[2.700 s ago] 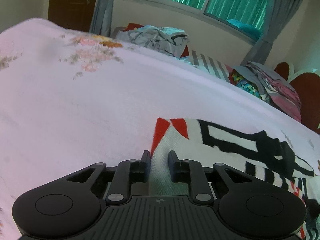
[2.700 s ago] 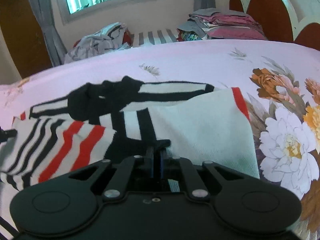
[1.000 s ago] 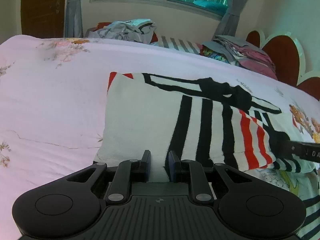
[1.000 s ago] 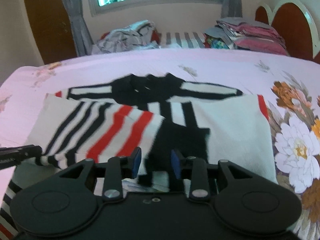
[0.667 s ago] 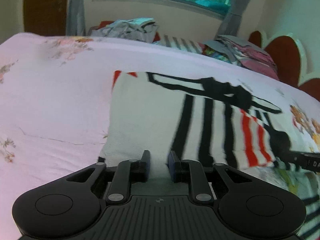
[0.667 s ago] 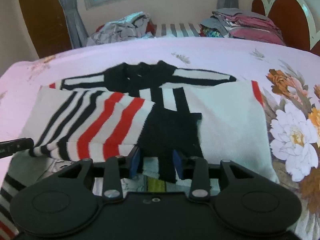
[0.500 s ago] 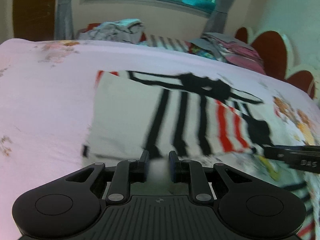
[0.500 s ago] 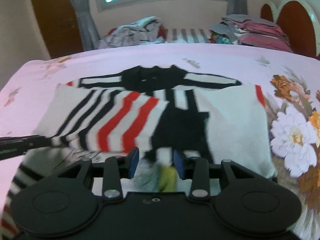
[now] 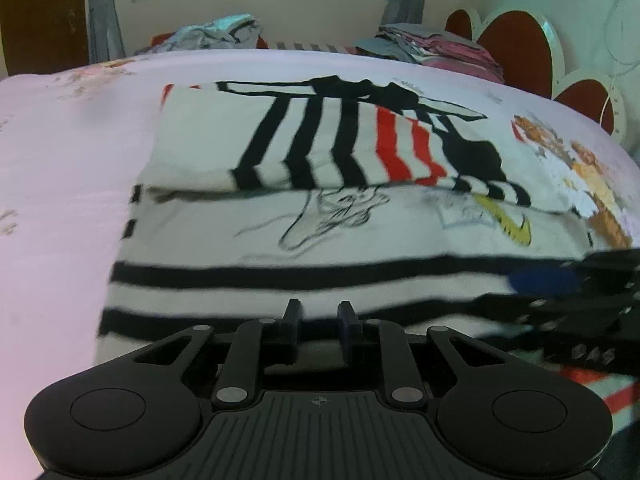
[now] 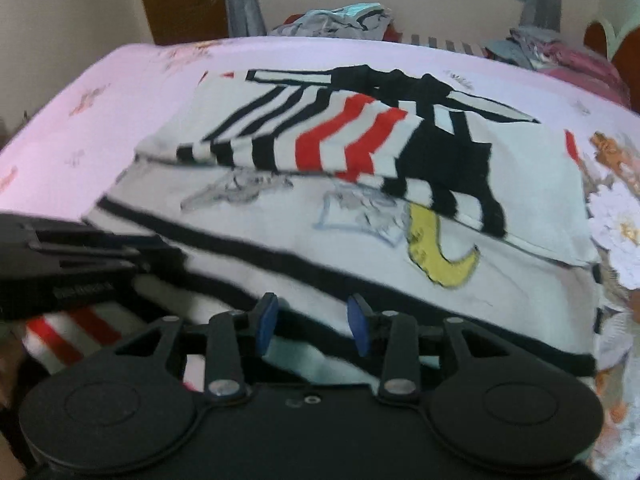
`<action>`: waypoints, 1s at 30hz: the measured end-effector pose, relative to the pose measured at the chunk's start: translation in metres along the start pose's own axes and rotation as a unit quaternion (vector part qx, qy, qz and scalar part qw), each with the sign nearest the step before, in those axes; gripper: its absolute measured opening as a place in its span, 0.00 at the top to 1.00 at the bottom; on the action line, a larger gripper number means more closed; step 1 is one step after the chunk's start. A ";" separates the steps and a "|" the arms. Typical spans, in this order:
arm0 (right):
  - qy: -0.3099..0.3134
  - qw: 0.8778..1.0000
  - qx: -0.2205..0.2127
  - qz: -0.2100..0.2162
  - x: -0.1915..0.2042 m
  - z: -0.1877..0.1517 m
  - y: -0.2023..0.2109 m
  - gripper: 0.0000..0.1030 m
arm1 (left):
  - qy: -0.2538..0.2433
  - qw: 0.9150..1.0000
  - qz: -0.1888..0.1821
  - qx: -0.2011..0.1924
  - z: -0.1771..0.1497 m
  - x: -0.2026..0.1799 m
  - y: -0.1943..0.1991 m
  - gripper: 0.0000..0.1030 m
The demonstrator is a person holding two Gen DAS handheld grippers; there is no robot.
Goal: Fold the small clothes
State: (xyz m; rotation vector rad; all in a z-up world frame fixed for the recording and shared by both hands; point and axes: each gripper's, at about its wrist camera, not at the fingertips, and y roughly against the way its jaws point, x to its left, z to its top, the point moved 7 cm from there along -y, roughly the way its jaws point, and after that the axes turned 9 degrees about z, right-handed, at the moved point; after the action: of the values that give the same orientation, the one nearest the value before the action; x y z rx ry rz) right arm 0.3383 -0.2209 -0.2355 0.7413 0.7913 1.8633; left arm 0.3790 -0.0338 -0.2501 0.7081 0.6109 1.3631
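Note:
A white shirt (image 9: 320, 236) with black and red stripes and a printed front lies flat on the pink bed. Its upper part (image 9: 320, 140) is folded down over the chest, sleeves crossed on top. My left gripper (image 9: 319, 314) hovers over the near striped hem, its jaws a narrow gap apart with no cloth pinched. My right gripper (image 10: 312, 320) stands open over the same hem, further right, blue pads apart and nothing gripped. The right gripper's blue pad (image 9: 540, 280) shows at the right edge of the left wrist view. The left gripper's fingers (image 10: 100, 248) show at the left of the right wrist view.
The flowered pink bedsheet (image 9: 60, 160) stretches to the left and back. A loose heap of clothes (image 9: 216, 34) lies at the far edge under the window. A folded stack (image 9: 436, 46) sits beside the red scalloped headboard (image 9: 516, 48) at the right.
Both grippers have drawn back from the folded top part to the near hem. The fold stayed lying where it was, and the printed front now shows. The right jaws widened slightly.

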 end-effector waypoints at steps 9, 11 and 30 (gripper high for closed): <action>-0.022 0.999 -0.003 -0.044 -0.031 -0.035 0.033 0.58 | 0.022 0.999 0.028 0.008 -0.028 0.034 0.024 0.81; -0.037 0.998 -0.009 -0.048 -0.030 -0.039 0.043 0.58 | 0.020 0.999 0.029 0.013 -0.031 0.034 0.033 0.81; -0.099 0.992 -0.014 -0.072 0.030 -0.099 0.074 0.56 | -0.017 0.999 -0.039 0.024 -0.078 0.012 0.072 0.81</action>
State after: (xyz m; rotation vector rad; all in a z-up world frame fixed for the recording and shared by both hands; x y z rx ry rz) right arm 0.2129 -0.2393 -0.2331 0.8153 0.6718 1.6404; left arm 0.2746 -0.0094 -0.2465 0.7377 0.6403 1.2644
